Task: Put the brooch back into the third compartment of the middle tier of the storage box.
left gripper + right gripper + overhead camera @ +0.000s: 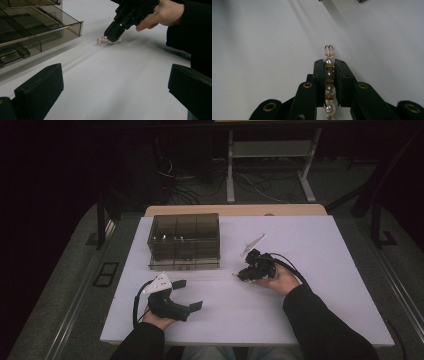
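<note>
A string of pearl beads on a gold wire clasp [329, 75] lies on the white table top [325, 270], and my right gripper [329, 62] is shut on it, jaws pressing the beads from both sides. The gold loop end sticks out past the fingertips. In the left gripper view the same pearl piece [110, 40] rests on the table under the tip of the right gripper [113, 35]. From above, the right gripper [240, 274] points left toward the box. My left gripper [187, 294] rests near the front edge, open, with nothing between its jaws.
A smoky see-through box with compartments [184, 240] stands at the back left of the table, its front [37, 27] close to the left gripper's left side. Floor, cables and a white stand leg [230, 170] lie beyond the far edge.
</note>
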